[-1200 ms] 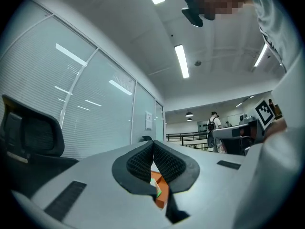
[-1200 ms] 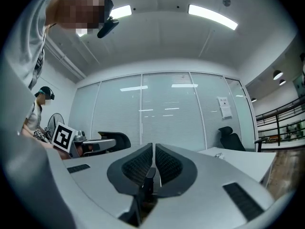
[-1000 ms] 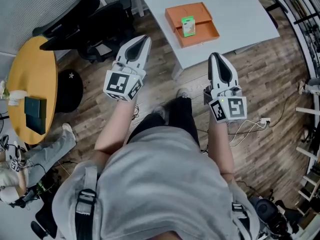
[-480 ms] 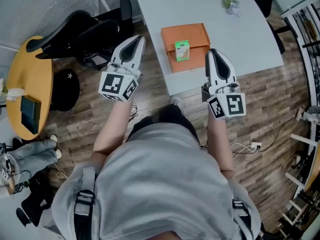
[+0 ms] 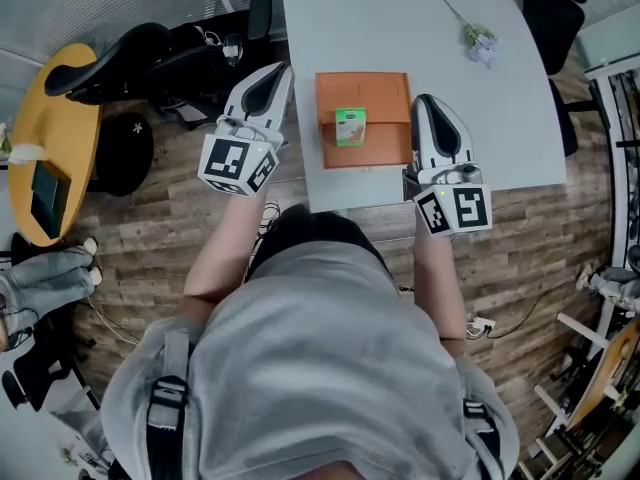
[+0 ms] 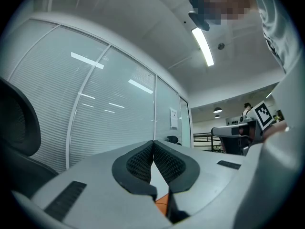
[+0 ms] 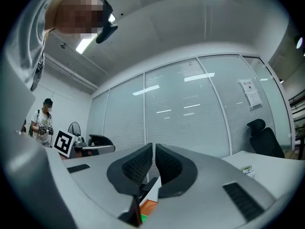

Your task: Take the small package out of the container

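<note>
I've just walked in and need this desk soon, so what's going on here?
A person stands at the white table with a hand-held gripper in each hand. The left hand-held gripper and the right hand-held gripper are both shut and empty, held on either side of an open orange container. The small green package sits inside it, untouched and not yet taken out.

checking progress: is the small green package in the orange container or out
In. The small green package stands inside the shallow orange cardboard container on the white table.
</note>
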### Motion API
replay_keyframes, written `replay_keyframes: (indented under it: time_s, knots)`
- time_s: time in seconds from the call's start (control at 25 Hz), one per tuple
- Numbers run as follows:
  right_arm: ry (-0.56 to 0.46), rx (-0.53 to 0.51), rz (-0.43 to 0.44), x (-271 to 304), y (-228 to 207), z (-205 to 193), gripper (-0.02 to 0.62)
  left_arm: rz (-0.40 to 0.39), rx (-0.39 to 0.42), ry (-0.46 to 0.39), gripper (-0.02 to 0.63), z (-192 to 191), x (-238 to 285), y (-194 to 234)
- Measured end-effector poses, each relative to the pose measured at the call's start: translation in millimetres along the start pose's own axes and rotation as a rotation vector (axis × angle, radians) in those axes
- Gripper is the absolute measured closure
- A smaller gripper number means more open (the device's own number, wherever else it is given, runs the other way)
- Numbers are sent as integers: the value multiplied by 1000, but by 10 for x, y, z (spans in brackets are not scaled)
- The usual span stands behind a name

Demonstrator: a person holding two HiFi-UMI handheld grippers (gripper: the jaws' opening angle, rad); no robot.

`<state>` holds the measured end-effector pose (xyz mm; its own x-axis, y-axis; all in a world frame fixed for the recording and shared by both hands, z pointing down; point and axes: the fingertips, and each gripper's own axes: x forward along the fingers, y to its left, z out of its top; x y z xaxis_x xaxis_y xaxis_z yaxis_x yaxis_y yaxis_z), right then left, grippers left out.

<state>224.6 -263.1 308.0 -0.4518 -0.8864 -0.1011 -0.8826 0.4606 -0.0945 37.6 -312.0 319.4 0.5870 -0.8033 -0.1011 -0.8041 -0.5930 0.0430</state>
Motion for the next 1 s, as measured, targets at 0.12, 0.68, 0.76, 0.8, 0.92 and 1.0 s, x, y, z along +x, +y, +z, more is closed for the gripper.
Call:
replay_keyframes:
  time_s: [0.12, 0.68, 0.76, 0.8, 0.92, 1.0]
  knots:
    - [3, 6, 3, 120, -130, -46, 544, 1, 3, 9, 586, -34, 118, 3]
    - [83, 43, -12, 485, -308, -425, 543, -21, -9, 80, 586, -328, 444, 302]
    - [112, 39, -5, 519, -313, -528, 543, -24, -13, 77, 586, -383, 464, 333]
    - [132, 39, -2, 537, -322, -594, 543, -29, -16, 79, 586, -422, 470, 344]
    - [192, 53, 14, 598, -374, -798, 543, -26, -37, 85, 586, -532, 466, 411]
    - [222, 52, 27, 635, -410, -918, 543, -5, -48, 81, 586, -587, 466, 478]
